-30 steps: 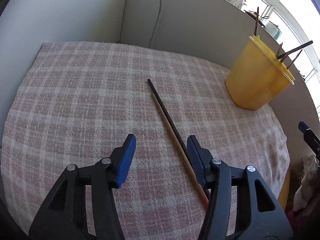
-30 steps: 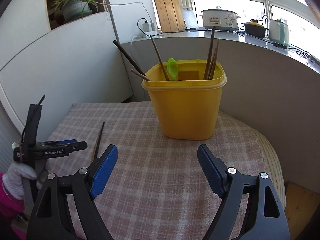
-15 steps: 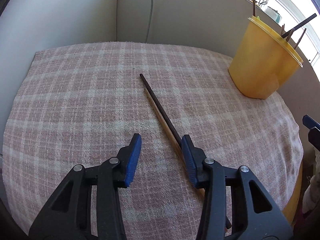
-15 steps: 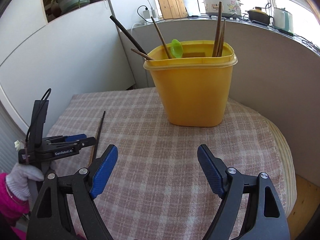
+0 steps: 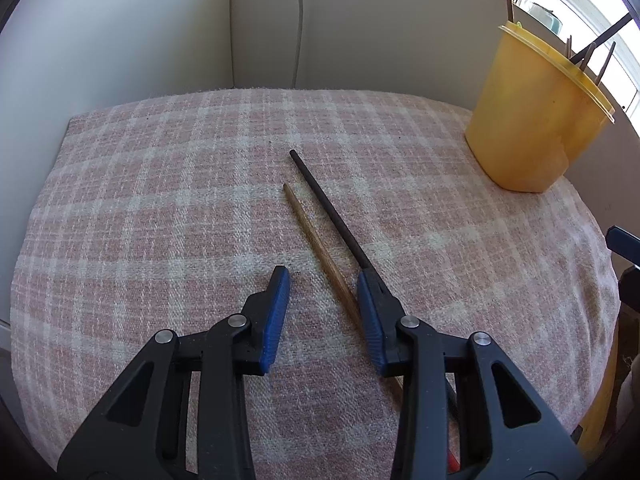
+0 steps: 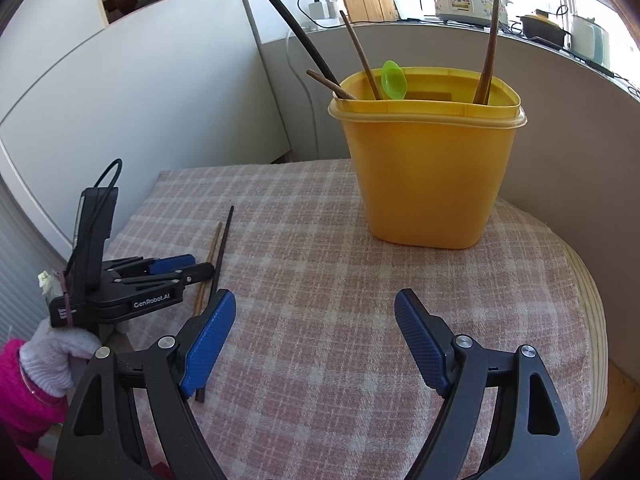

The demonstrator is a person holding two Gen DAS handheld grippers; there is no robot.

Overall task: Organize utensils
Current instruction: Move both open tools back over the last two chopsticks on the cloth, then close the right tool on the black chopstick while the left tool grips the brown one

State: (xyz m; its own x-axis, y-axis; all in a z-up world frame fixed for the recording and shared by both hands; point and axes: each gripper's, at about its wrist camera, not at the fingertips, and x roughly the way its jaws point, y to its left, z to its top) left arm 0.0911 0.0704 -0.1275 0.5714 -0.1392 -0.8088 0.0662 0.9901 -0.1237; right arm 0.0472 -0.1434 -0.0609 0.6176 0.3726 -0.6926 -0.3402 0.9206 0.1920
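Chopsticks, a brown chopstick (image 5: pixel 320 248) and a black chopstick (image 5: pixel 332 216), are laid side by side on the checked cloth (image 5: pixel 160 200), with the yellow container (image 5: pixel 532 120) seen at two o'clock. The left gripper (image 5: pixel 323 306) is being closed around the brown one, its pads not yet pressing; the right gripper (image 6: pixel 316 344) is held open and empty. The black stick, passing under the right-hand finger, could be nudged away or pinched crookedly.

black clamp frames, silver screws | blue fingers (image 5: pixel 276 312) | white glove (image 6: pixel 56 354) | pink sleeve (image 6: pixel 20 392)
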